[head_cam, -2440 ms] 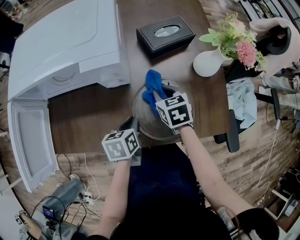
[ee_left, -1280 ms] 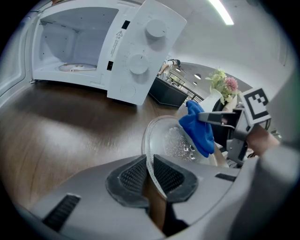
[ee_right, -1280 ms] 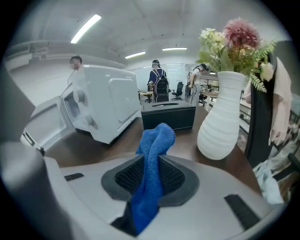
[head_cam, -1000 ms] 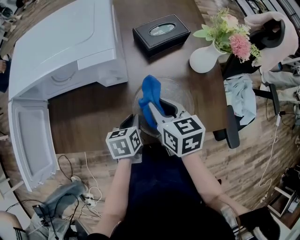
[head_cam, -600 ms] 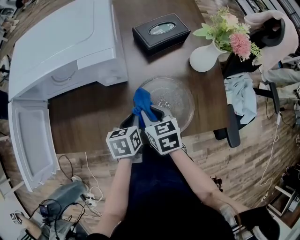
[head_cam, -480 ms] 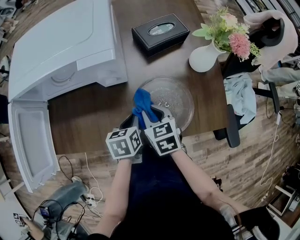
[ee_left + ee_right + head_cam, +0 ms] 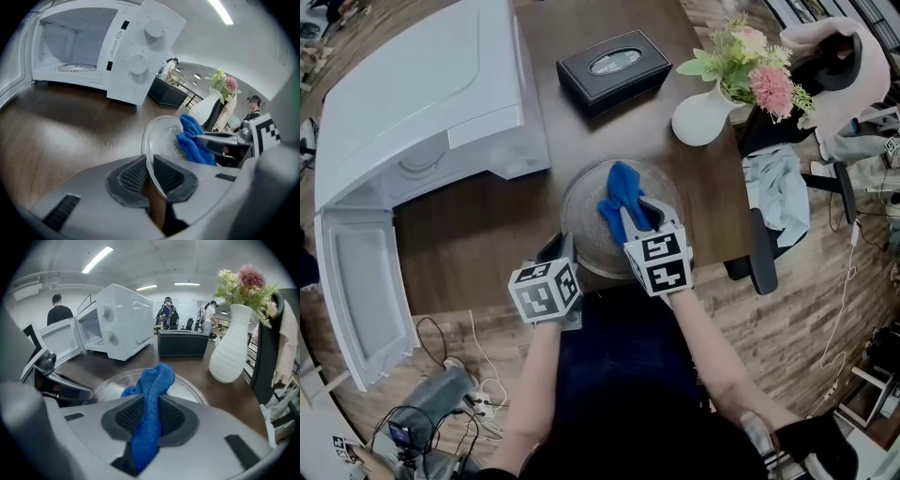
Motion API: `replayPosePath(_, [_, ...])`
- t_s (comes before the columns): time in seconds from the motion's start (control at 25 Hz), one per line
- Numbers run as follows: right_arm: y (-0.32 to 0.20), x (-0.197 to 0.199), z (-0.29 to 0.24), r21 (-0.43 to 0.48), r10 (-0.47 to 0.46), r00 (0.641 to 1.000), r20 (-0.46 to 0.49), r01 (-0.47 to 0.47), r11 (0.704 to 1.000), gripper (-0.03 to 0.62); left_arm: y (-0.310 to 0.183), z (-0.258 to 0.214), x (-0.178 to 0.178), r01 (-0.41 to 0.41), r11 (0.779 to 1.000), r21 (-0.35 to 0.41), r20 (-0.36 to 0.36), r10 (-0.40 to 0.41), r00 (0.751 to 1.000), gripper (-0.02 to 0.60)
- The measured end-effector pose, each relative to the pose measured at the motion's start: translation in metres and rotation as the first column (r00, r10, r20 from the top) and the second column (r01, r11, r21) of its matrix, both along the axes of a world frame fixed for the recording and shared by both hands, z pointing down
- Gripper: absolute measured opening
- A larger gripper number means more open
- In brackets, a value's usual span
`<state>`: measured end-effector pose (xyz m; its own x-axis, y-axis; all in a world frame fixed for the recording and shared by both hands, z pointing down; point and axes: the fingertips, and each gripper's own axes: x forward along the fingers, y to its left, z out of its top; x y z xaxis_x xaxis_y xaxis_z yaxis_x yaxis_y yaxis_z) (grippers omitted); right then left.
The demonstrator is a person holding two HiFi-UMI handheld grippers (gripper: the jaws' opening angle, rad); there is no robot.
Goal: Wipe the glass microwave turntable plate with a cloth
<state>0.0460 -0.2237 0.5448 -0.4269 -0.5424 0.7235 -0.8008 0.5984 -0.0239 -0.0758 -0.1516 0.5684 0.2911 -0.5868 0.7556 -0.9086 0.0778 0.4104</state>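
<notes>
Wooden table (image 7: 469, 234) — left gripper (image 7: 149, 174) pinches plate (image 7: 581, 234), right gripper (image 7: 151, 416) clamps cloth (image 7: 154, 380).

A large open office: long ceiling strip lights (image 7: 97, 258), people (image 7: 167, 313) standing about in the background, and an office chair (image 7: 763, 251) beside the wooden desk (image 7: 478, 230).

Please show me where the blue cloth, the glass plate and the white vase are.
blue cloth (image 7: 619, 190), head view, its bunched middle.
glass plate (image 7: 579, 221), head view, bare left part.
white vase (image 7: 230, 348), right gripper view, its body.
</notes>
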Motion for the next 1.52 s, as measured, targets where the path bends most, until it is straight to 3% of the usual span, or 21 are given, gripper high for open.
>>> replayPosePath(0.48, [-0.040, 0.097, -0.008, 0.090, 0.135, 0.981, -0.136, -0.123, 0.988, 0.080, 0.000, -0.002, 0.001, -0.001, 1.000, -0.001, 0.018, 0.001, 1.000, 0.046])
replayPosePath(0.68, [-0.040, 0.105, -0.015, 0.087, 0.149, 0.979, -0.138, -0.138, 0.987, 0.080, 0.000, -0.004, 0.000, 0.000, 1.000, -0.007, 0.026, 0.000, 1.000, 0.046])
replayPosePath(0.8, [-0.032, 0.087, -0.032, 0.087, 0.128, 0.988, -0.083, -0.121, 0.989, 0.080, 0.000, -0.004, 0.001, -0.001, 1.000, -0.007, 0.027, 0.001, 1.000, 0.046])
replayPosePath(0.96, [-0.003, 0.040, -0.064, 0.060, 0.057, 0.996, 0.067, -0.061, 0.996, 0.080, 0.000, -0.004, 0.001, -0.001, 1.000, -0.007, 0.027, 0.001, 1.000, 0.046])
replayPosePath(1.16, [0.046, -0.024, -0.082, -0.023, -0.013, 0.964, 0.264, 0.020, 1.000, 0.080, 0.001, -0.004, 0.000, -0.001, 1.000, -0.010, 0.021, 0.001, 1.000, 0.047])
replayPosePath(1.28, [0.062, -0.047, -0.069, -0.051, -0.032, 0.959, 0.280, 0.048, 0.998, 0.080, 0.000, -0.004, 0.000, -0.001, 1.000, -0.009, 0.022, 0.001, 1.000, 0.046])
replayPosePath(1.52, [0.083, -0.065, -0.011, -0.100, -0.076, 0.974, 0.211, 0.099, 0.990, 0.080, 0.000, -0.004, 0.001, -0.008, 1.000, -0.007, 0.030, 0.008, 1.000, 0.046])
